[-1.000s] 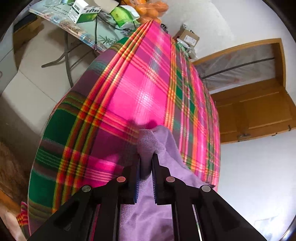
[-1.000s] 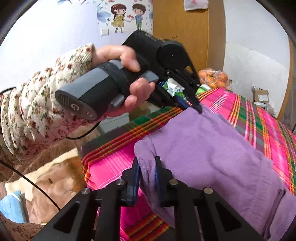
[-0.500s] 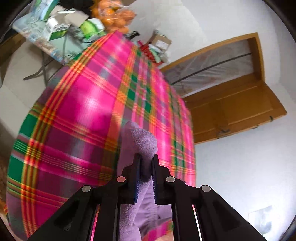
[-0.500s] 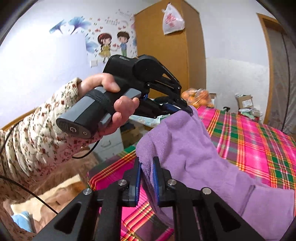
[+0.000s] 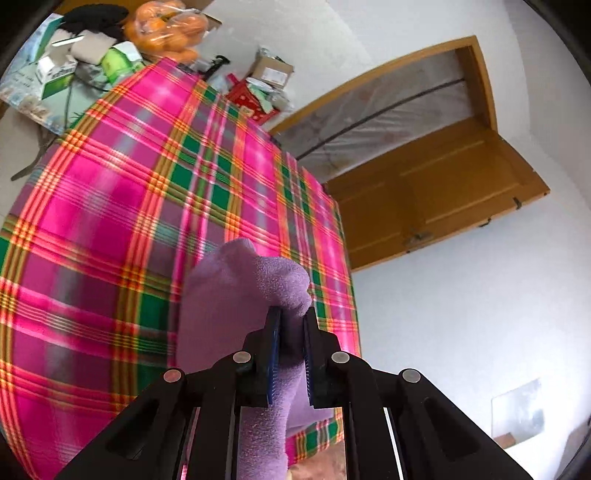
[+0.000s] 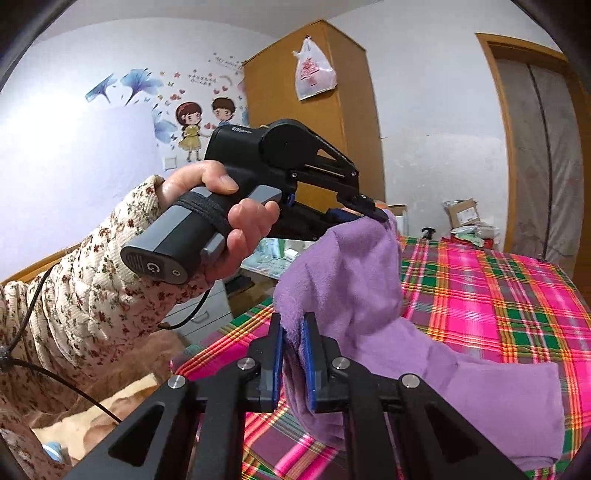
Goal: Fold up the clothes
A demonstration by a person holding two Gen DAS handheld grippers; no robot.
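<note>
The left gripper (image 6: 369, 216) and the right gripper (image 6: 293, 354), its jaws closing, each pinch one end of the purple cloth (image 6: 354, 280), whose lifted edge runs between them while the rest trails lower right onto the plaid worktop (image 6: 517, 295).

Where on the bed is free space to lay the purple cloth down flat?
Free: the wide plaid bedcover beyond the lifted purple cloth, toward the doorway. Crowded: the far corner by the cardboard box and red box, and the side table holding the oranges.
</note>
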